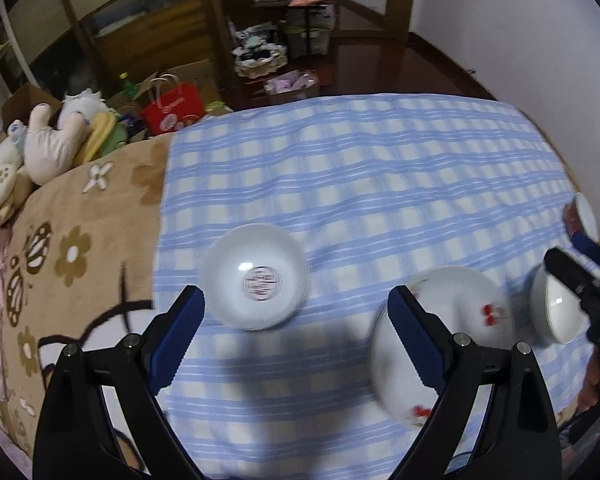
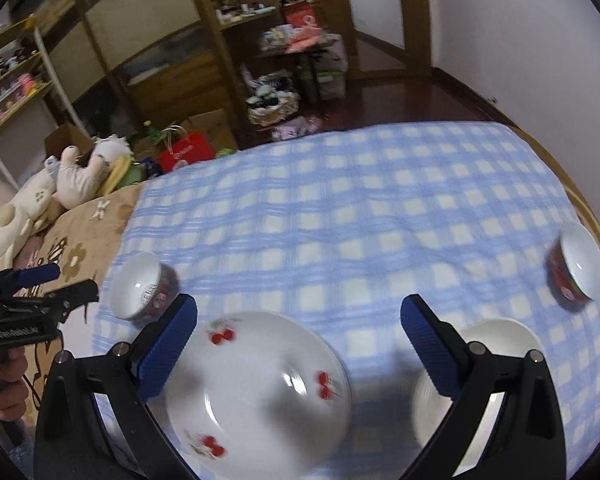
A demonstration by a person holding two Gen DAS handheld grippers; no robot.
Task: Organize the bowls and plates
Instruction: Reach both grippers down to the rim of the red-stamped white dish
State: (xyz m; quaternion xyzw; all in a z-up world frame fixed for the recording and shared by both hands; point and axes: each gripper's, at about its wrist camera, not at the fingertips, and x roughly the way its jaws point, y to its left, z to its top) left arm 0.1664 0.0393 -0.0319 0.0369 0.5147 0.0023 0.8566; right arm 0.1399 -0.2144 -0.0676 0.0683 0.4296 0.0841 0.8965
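Note:
In the left wrist view my left gripper (image 1: 296, 312) is open and empty above the blue checked cloth (image 1: 360, 168). A white bowl with a red mark inside (image 1: 256, 276) lies just ahead between its fingers. A cherry-patterned plate (image 1: 460, 320) lies behind the right finger, a plain white bowl (image 1: 556, 308) beyond it, and a red-sided bowl (image 1: 584, 216) at the far right. In the right wrist view my right gripper (image 2: 300, 320) is open and empty over the cherry plate (image 2: 260, 392). The marked bowl (image 2: 140, 284) is at its left, the plain white bowl (image 2: 488, 364) at its right, the red-sided bowl (image 2: 576, 268) far right.
A brown flowered blanket (image 1: 72, 256) covers the bed left of the cloth, with stuffed toys (image 1: 48, 140) at its far edge. A red bag (image 1: 172, 108), boxes and shelves stand on the dark floor beyond. A white wall is at the right.

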